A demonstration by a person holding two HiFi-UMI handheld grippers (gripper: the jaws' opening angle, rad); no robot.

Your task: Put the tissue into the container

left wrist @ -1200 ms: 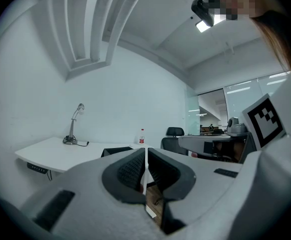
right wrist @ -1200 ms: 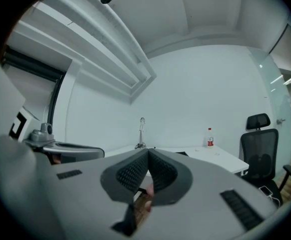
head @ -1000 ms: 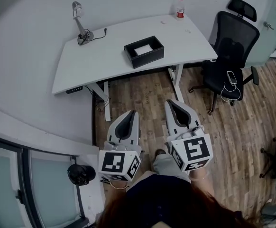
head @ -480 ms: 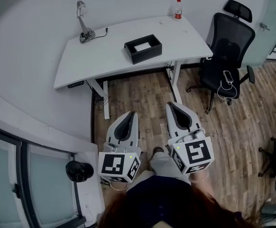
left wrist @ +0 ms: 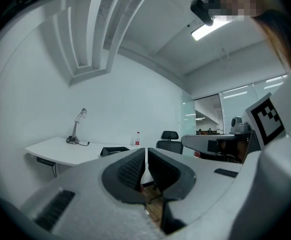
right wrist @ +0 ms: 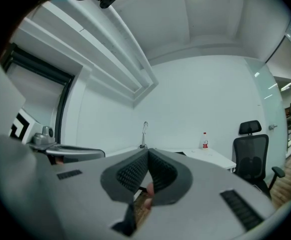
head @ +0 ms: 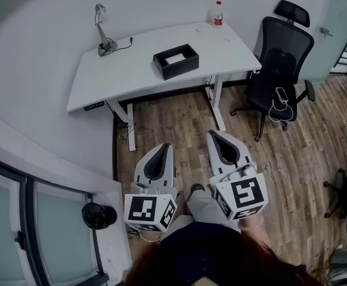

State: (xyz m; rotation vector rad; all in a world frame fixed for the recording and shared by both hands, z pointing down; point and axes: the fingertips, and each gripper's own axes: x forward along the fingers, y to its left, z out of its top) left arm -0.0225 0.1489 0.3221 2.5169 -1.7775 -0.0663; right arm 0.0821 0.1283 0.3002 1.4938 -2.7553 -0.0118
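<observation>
Left gripper (left wrist: 146, 159) and right gripper (right wrist: 148, 164) stayed off the desk (head: 120, 70), jaws together, empty. Something white, maybe tissue (head: 174, 58), lay in the mid-desk container (head: 180, 71); stage unclear.

white desk (head: 132, 76) — wood floor (head: 176, 121)

An office room.
A white curved-top desk (head: 132, 71) and black mesh swivel chair (head: 279, 57) stand ahead of the right gripper (head: 212, 135) on wood-plank floor (head: 179, 119).
</observation>
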